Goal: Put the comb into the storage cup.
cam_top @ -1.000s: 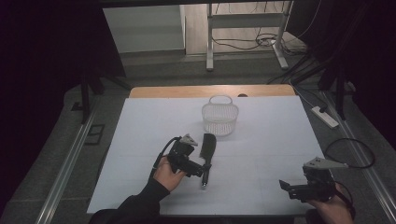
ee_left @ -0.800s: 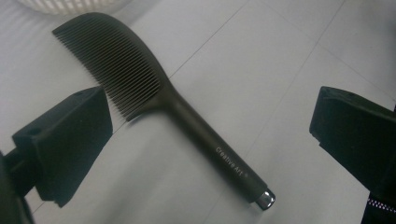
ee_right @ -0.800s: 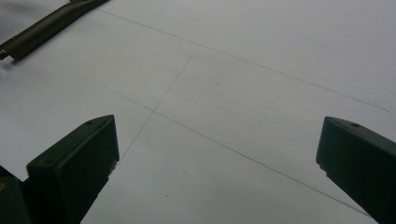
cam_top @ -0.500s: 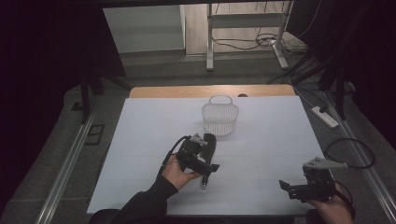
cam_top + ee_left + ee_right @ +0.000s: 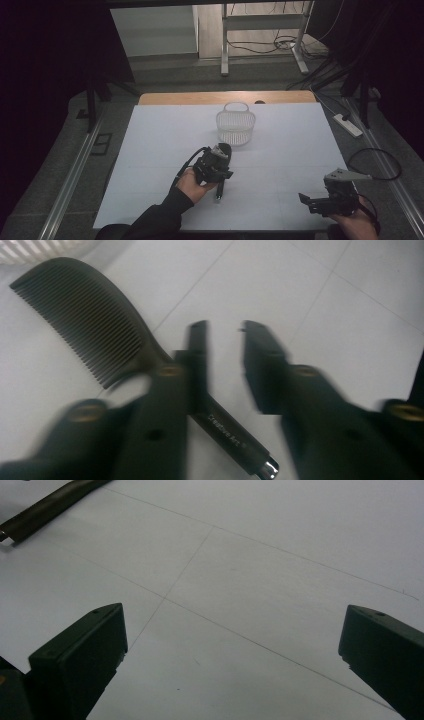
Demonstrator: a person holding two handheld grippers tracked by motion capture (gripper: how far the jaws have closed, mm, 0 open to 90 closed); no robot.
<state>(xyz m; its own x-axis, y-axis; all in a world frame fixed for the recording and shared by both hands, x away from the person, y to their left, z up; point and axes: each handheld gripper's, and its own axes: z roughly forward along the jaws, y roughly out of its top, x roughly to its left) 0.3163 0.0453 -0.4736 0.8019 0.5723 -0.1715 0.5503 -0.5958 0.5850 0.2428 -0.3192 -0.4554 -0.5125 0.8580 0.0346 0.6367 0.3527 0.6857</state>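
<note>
Comb (image 5: 224,149) of dark plastic lies flat near the middle of the white surface (image 5: 165,135), its toothed head toward 12 o'clock and its slim handle running back toward 6 o'clock, the metal-tipped end poking out below the person's left hand (image 5: 190,182). A white mesh basket (image 5: 236,127) stands upright just beyond the comb's head, at about 12 o'clock from it and close to it; whether they touch cannot be told. The left hand-held gripper (image 5: 221,174) sits right over the handle. In the left gripper view the comb (image 5: 85,325) curves away to 10 o'clock, with the basket (image 5: 30,247) rim at the top left corner. The handle passes under the left jaw and comes out slantwise into the gap lower down. The jaws of the left hand-held gripper (image 5: 225,330) have just been closing and are blurred, yet a strip of bare surface shows between them near the tips and the right jaw stands clear of the handle, so the grip is narrowed around the handle but not clenched on it. The right hand-held gripper (image 5: 311,201) rests at 5 o'clock on the surface, well apart from the comb. In its own view the right hand-held gripper (image 5: 232,630) is released, with its jaws spread wide over bare surface, and the comb's handle (image 5: 50,505) lies off at 10 o'clock.
</note>
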